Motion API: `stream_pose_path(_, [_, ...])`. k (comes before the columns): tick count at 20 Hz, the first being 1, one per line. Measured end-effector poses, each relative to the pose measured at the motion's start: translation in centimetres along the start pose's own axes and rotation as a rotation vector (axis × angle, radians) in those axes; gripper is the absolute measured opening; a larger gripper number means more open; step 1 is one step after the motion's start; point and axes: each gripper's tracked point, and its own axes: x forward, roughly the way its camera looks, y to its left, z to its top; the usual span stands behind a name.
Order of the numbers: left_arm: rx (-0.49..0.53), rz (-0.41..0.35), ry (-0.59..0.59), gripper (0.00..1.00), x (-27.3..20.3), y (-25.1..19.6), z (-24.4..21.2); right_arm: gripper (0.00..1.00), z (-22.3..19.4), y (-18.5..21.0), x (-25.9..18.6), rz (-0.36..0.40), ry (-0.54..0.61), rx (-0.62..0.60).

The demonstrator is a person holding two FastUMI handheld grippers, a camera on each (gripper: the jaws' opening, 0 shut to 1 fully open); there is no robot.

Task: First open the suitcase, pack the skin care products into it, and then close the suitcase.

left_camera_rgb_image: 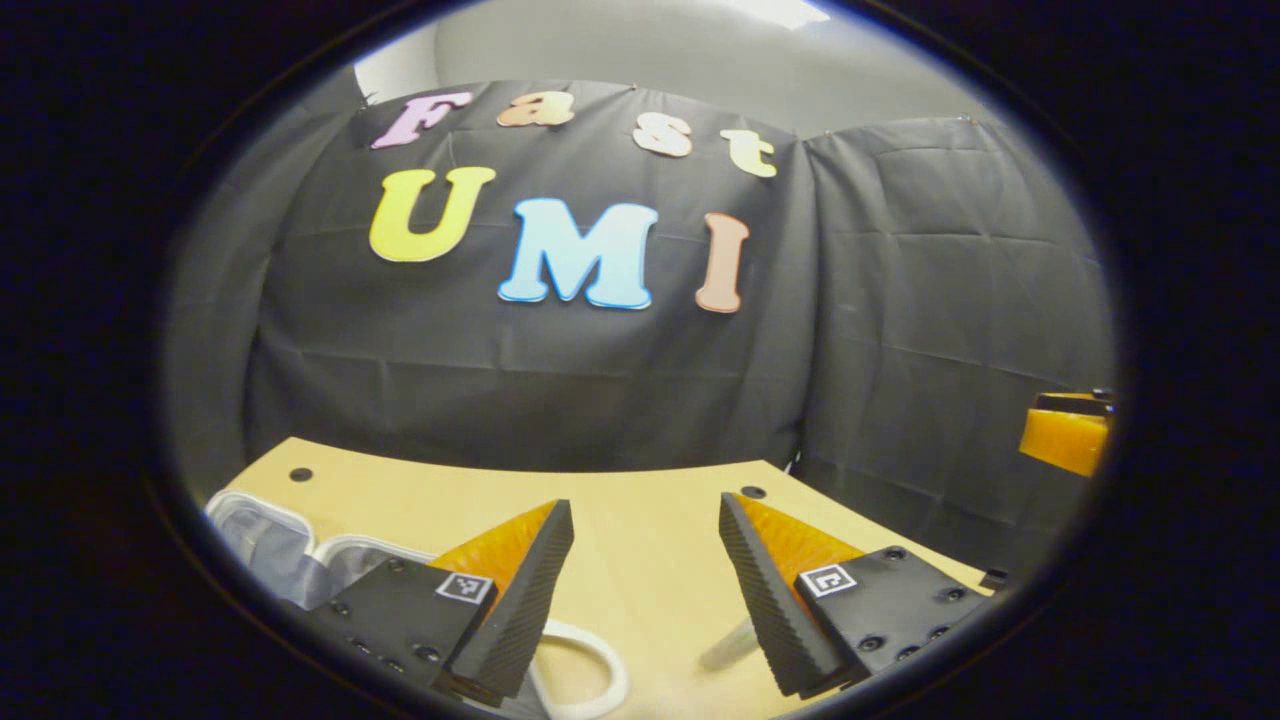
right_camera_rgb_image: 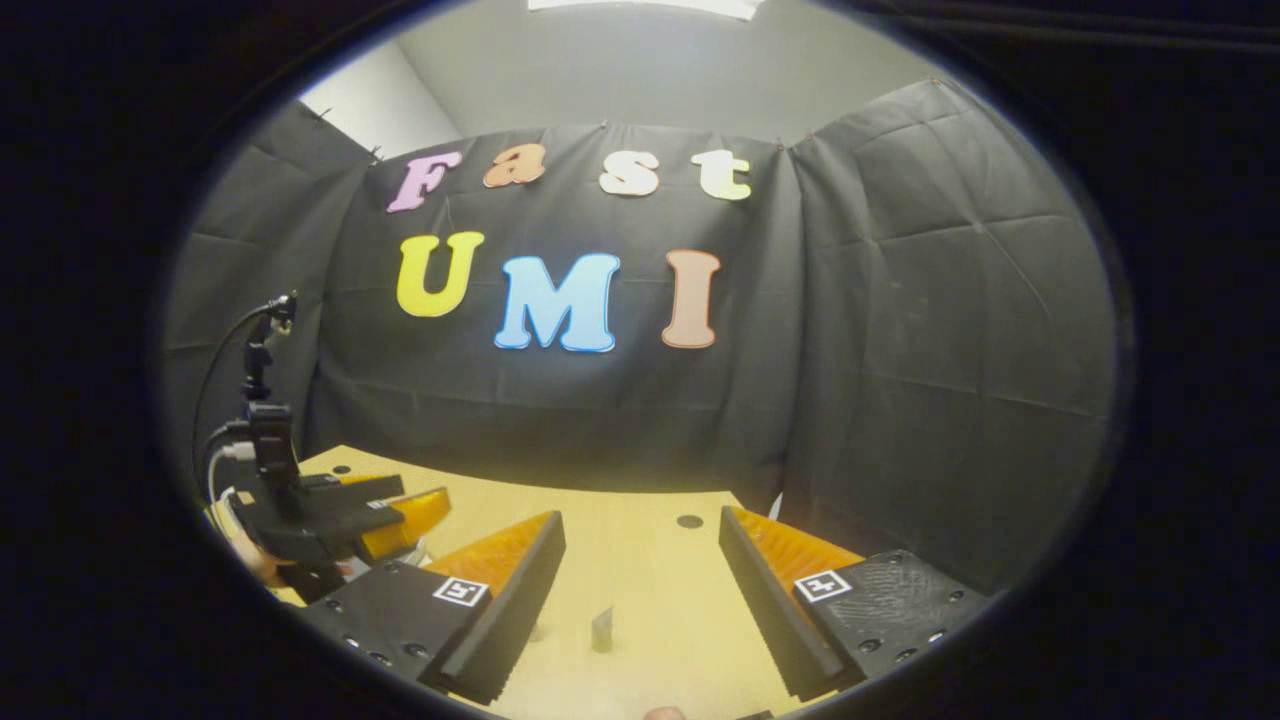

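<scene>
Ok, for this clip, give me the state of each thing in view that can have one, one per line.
left gripper: open, nothing between its fingers, above the table.
right gripper: open, empty, above the table.
suitcase: seen at the left edge of the left gripper view, lined inside showing, so apparently open.
white tube: lying on the wooden table, not packed.

In the left gripper view, a white loop point(left_camera_rgb_image: 590, 665) runs under the left gripper's point(left_camera_rgb_image: 640, 590) finger and off the lower edge; what it belongs to cannot be told. Grey containers point(left_camera_rgb_image: 270, 545) at lower left are cut off. In the right gripper view, a small upright item point(right_camera_rgb_image: 602, 630) on the worktop point(right_camera_rgb_image: 640, 560) is too small to identify.
</scene>
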Motion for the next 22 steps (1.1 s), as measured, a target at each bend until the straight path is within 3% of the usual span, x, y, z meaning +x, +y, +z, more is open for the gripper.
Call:
stream_pose_path(5, [0.077, -0.074, 0.036, 0.95, 2.7, -6.8, -6.2, 0.95, -1.5, -0.8, 0.7, 0.049, 0.024, -0.009])
stream_pose_path(11, [0.127, -0.085, 0.129, 0.95, 5.7, -8.2, -15.3, 0.94, -3.2, -2.2, 0.9, 0.079, 0.044, -0.045])
stream_pose_path(15, [0.099, -0.083, 0.231, 0.89, 7.0, -7.9, -20.5, 0.95, -4.1, -2.7, 1.4, 0.092, 0.072, -0.05])
stream_pose_path(17, [0.11, -0.043, 0.266, 0.69, 7.7, -6.9, -21.6, 0.94, -4.4, -2.9, 1.8, 0.092, 0.076, -0.057])
stream_pose_path(18, [0.115, -0.045, 0.27, 0.52, 8.0, -6.9, -21.7, 0.95, -4.6, -3.0, 2.1, 0.092, 0.081, -0.058])
stream_pose_path(22, [0.165, -0.106, 0.336, 0.43, 8.2, -7.7, -22.3, 0.95, -5.7, -1.9, 3.3, 0.119, 0.111, -0.014])
